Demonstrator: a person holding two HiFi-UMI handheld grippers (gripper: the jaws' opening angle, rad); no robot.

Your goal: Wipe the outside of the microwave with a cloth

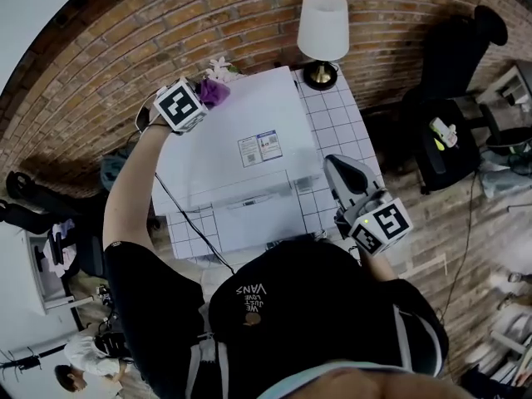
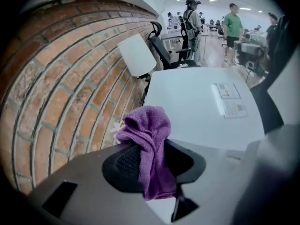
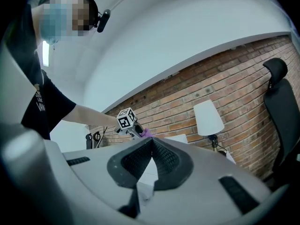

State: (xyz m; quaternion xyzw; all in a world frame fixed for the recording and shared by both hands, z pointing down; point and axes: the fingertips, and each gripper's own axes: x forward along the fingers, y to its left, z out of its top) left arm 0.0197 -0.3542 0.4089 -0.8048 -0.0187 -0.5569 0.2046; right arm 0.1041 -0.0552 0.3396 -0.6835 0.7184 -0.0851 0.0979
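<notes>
A white microwave (image 1: 249, 148) stands on a white tiled table against a brick wall. My left gripper (image 1: 206, 98) is at the microwave's far left top corner, shut on a bunched purple cloth (image 1: 214, 92). In the left gripper view the cloth (image 2: 149, 139) hangs between the jaws, above the microwave's flat top (image 2: 197, 102). My right gripper (image 1: 332, 165) hovers off the microwave's right side; its jaws meet at the tips with nothing between them. The right gripper view shows that gripper (image 3: 151, 143) pointing toward the left gripper (image 3: 127, 121) and the cloth (image 3: 145, 133).
A white-shaded lamp (image 1: 322, 25) stands on the table behind the microwave's right corner. Two label stickers (image 1: 259, 148) lie on the microwave top. A black office chair (image 1: 453, 90) stands to the right. A cable (image 1: 187, 223) runs down the table's left side.
</notes>
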